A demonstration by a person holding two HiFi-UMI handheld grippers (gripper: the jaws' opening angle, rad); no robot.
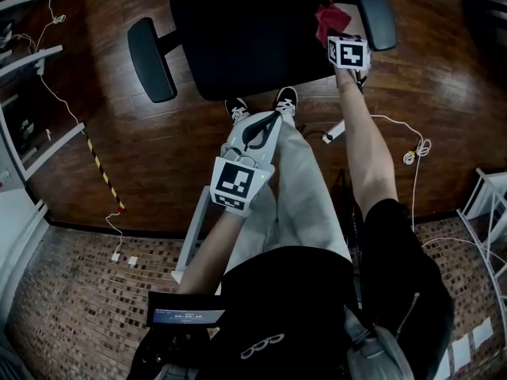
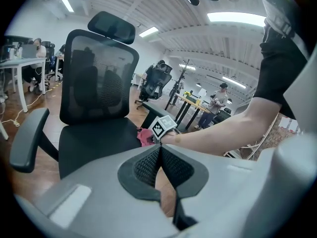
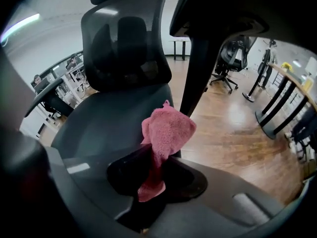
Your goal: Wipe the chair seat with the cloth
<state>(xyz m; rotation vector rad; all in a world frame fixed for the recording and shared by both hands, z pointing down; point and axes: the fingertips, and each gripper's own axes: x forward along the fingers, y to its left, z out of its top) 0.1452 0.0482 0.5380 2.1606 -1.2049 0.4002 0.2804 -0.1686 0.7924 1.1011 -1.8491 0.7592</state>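
Right tongs (image 3: 152,158) pinch the pink cloth (image 3: 167,129) at the chair seat's (image 1: 238,38) 2 o'clock edge. Left tongs (image 2: 159,155) are closed on nothing. Cloth looks soft, light and floppy, so grab it mid-bunch.

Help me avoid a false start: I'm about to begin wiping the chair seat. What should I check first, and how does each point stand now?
1. Cloth gripped: ok. The pink cloth is pinched between the fingers of the right gripper, with a bunch sticking out beyond them.
2. Cloth touching the chair seat: cannot tell. It is at the seat's edge, but contact is unclear.
3. Seat free of other things: ok, as far as the head view shows.
4. Left gripper out of the way: ok. It is shut, empty and over the person's legs, short of the seat.
5. Room by the armrest: cannot tell. Its post stands close beside the cloth.
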